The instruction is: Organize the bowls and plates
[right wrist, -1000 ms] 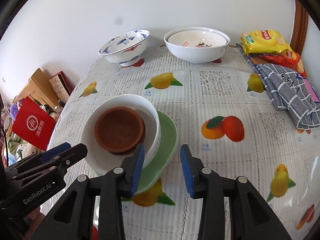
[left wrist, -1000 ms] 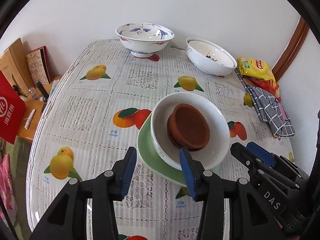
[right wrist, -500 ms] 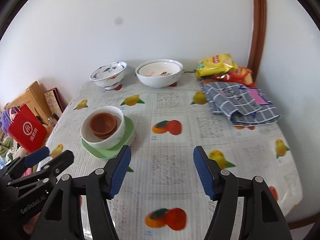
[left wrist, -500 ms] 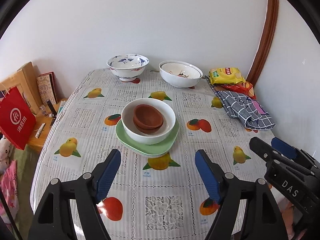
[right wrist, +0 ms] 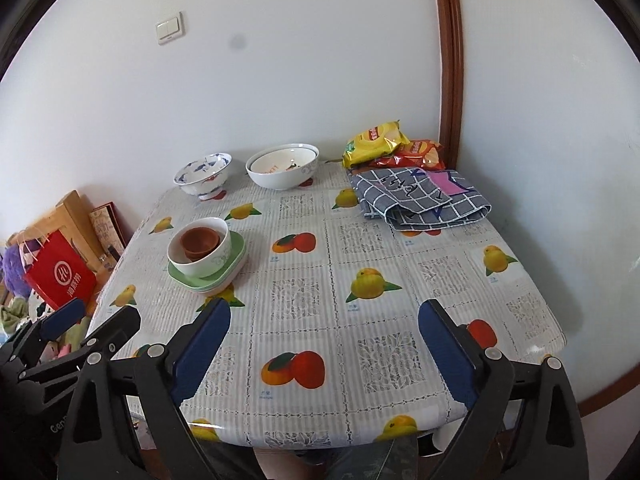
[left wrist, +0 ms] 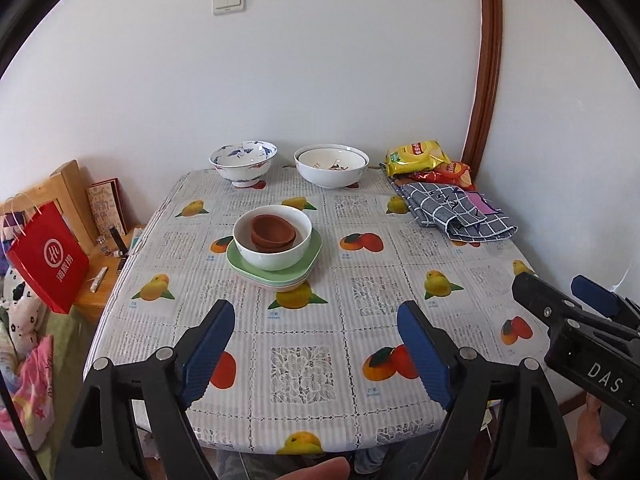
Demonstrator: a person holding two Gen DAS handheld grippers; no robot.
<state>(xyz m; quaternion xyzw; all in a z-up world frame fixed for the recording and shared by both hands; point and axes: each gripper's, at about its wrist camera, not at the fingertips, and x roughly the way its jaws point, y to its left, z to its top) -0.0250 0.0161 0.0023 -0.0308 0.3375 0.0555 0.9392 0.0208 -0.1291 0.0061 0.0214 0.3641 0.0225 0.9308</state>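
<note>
Both tongs are opening with nothing between them — left tongs (left wrist: pixel 316 348), right tongs (right wrist: pixel 324 344). On the counter (left wrist: pixel 360 360), brown bowls (left wrist: pixel 273 231) sit nested inside a white bowl (left wrist: pixel 272 258) — on stacked green plates (left wrist: pixel 308 266).

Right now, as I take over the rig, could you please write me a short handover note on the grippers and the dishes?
Left gripper: jaws opening, nothing between them, above the near table edge.
Right gripper: jaws opening, nothing between them.
Stack near the table's middle: green plates at the bottom, white bowl on them, brown bowls nested inside.
At the far edge, apart: blue-patterned bowl and large white bowl, which seems to hold another.
Done: the central stack. Left, probably: gathering the two far bowls.
</note>
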